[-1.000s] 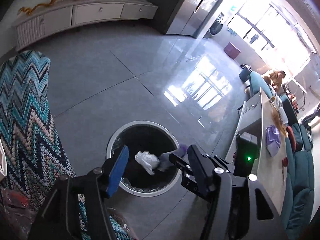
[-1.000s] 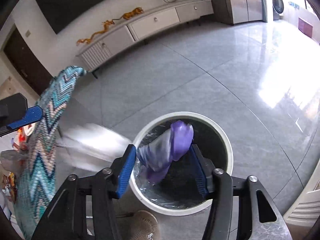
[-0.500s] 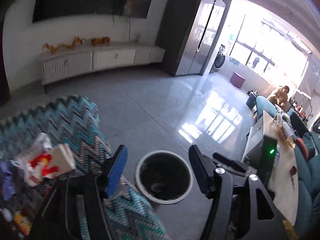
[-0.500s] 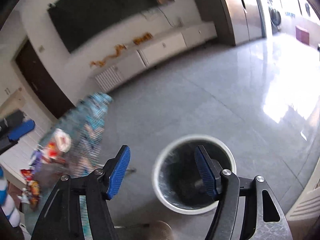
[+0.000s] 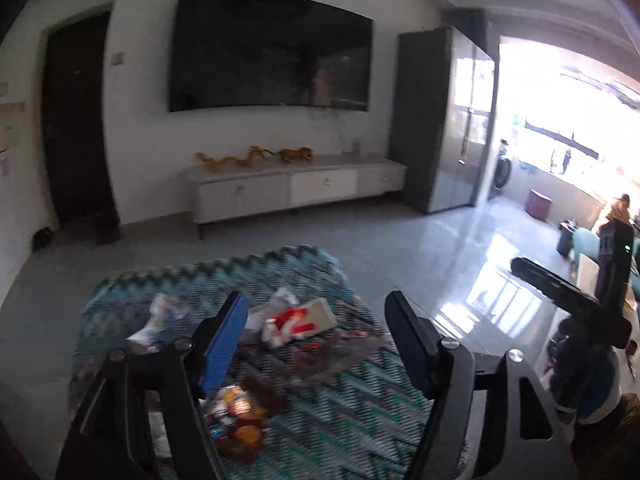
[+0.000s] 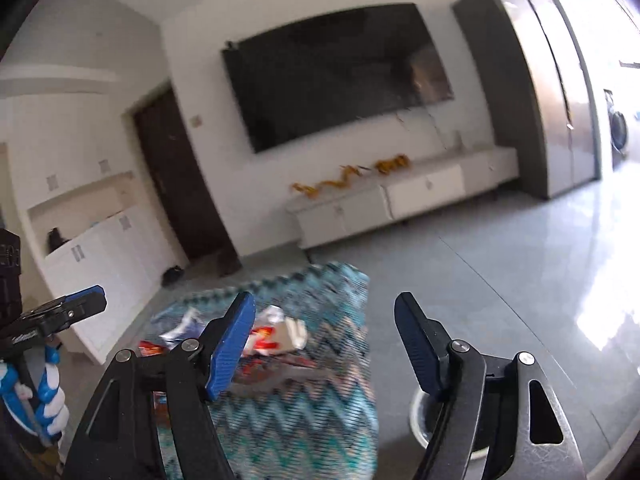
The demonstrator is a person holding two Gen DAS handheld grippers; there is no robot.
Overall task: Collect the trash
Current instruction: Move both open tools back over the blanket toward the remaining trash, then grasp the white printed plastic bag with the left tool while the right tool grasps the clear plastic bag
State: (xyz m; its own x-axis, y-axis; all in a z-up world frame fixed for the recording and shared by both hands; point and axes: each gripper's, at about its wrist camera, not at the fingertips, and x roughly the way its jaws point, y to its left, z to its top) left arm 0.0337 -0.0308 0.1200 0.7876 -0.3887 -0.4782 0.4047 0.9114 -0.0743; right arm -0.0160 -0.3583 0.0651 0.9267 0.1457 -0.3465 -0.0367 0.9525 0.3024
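Several pieces of trash lie on a table with a teal zigzag cloth (image 5: 340,420): a red and white wrapper (image 5: 298,322), a white crumpled wrapper (image 5: 160,320), a clear plastic sheet (image 5: 336,356) and orange snack packets (image 5: 240,420). My left gripper (image 5: 316,344) is open and empty above the trash. My right gripper (image 6: 324,344) is open and empty over the table's right edge; the red and white wrapper also shows in the right wrist view (image 6: 266,340). The white-rimmed bin (image 6: 424,428) stands on the floor, mostly hidden behind my right finger.
A white TV cabinet (image 5: 296,192) with a wall TV (image 5: 272,48) stands at the back, a tall grey cabinet (image 5: 440,120) to its right. Glossy tiled floor (image 6: 520,272) lies right of the table. The right gripper shows in the left wrist view (image 5: 576,300).
The right gripper let go of the purple trash into the bin. Both grippers lifted away from the bin and turned to the table with the trash.
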